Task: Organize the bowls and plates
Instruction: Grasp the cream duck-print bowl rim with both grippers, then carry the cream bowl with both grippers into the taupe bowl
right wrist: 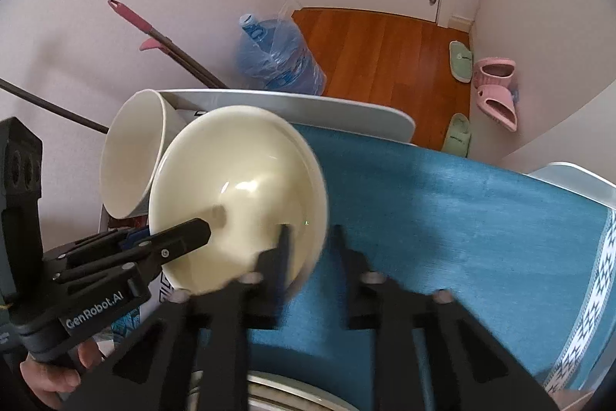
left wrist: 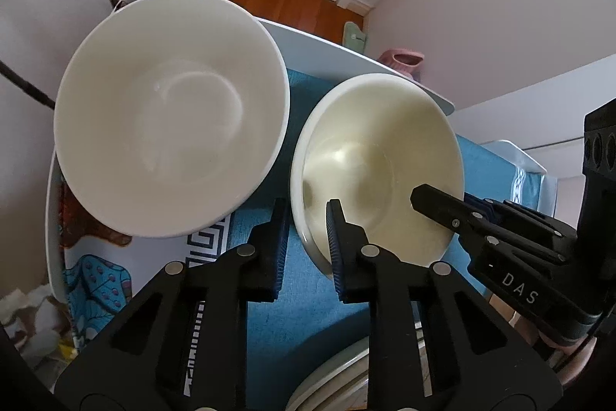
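At the far left, a mop (right wrist: 154, 29) leaned against the wall. Next to it a blue water bottle (right wrist: 277, 56) stood on the wooden floor. In front of these, 1 deep white bowl (left wrist: 169, 110) sat at the left end of the table. A strip of blue tablecloth (right wrist: 442, 203) showed between it and its neighbour.

The left gripper (left wrist: 306, 214) came in from below. Its jaws straddled the near left rim of the cream bowl (left wrist: 385, 149), with 1 finger outside the wall and 1 inside. The jaws were drawn in and clamped on that rim. A person's hand (right wrist: 50, 380) held this gripper's handle at the lower left of the right wrist view.

The cream bowl stood just right of the white bowl, over the blue cloth, with its mouth facing the cameras. Whether its base touched the cloth could not be told.

The right gripper (right wrist: 310, 234) was pinched on the bowl's opposite rim, again with 1 finger inside and 1 outside. It was blurred in its own view.

The edge of a plate (left wrist: 335, 380) showed under the grippers at the bottom. A white tray (left wrist: 346, 52) lay behind the bowls.

Further right, the cloth's patterned white border ran along the table edge. Beyond it, 2 pink slippers (right wrist: 496, 95) and 2 green slippers (right wrist: 460, 62) lay on the floor by the wall.
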Demonstrator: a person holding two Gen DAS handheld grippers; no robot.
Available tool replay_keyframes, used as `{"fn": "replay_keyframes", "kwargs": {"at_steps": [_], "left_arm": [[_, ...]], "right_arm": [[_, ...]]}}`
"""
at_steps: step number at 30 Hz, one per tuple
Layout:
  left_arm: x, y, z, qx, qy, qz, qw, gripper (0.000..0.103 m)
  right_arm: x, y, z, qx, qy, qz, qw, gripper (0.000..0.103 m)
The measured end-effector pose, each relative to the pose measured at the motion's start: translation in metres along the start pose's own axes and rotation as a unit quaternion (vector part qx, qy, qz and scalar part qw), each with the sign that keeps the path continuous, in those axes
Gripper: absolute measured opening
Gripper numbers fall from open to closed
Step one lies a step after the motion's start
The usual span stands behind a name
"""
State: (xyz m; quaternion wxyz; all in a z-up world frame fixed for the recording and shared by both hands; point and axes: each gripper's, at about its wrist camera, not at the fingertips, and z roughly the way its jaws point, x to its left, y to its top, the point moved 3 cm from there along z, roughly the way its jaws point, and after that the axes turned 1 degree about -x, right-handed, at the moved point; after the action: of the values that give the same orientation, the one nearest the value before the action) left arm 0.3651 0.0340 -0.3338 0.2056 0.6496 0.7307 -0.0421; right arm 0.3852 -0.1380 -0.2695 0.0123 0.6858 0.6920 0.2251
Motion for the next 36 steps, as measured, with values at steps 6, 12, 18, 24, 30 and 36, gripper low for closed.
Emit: {"fn": "replay_keyframes", "kwargs": {"at_steps": [6,12,18,24,30,36], "left_arm": [[-0.010,0.001,-0.005,-0.011,0.008,0.018,0.9997,0.017],[-0.031,-0.001,-0.021,-0.035,0.011,0.053,0.9979,0.017],[-0.065,-0.008,-0.054,-0.058,0.005,0.100,0.9932,0.017],[-0.124,-0.033,-0.087,-0.085,-0.003,0.166,0.9825,0.017],[-0.188,-0.073,-0.099,-0.088,-0.023,0.205,0.9746,0.017],[-0.259,-0.127,-0.090,-0.080,-0.028,0.224,0.9710,0.017]], "right_arm": [[0.000,-0.002,-0.004,-0.010,-0.004,0.002,1.000,0.014],[-0.003,-0.008,-0.030,-0.040,-0.006,0.011,0.999,0.014],[-0.010,-0.024,-0.074,-0.082,-0.015,0.030,0.996,0.014],[-0.033,-0.057,-0.127,-0.117,-0.026,0.050,0.991,0.014],[-0.075,-0.108,-0.179,-0.150,-0.043,0.073,0.985,0.014],[-0.133,-0.165,-0.217,-0.165,-0.049,0.091,0.981,0.014]]}}
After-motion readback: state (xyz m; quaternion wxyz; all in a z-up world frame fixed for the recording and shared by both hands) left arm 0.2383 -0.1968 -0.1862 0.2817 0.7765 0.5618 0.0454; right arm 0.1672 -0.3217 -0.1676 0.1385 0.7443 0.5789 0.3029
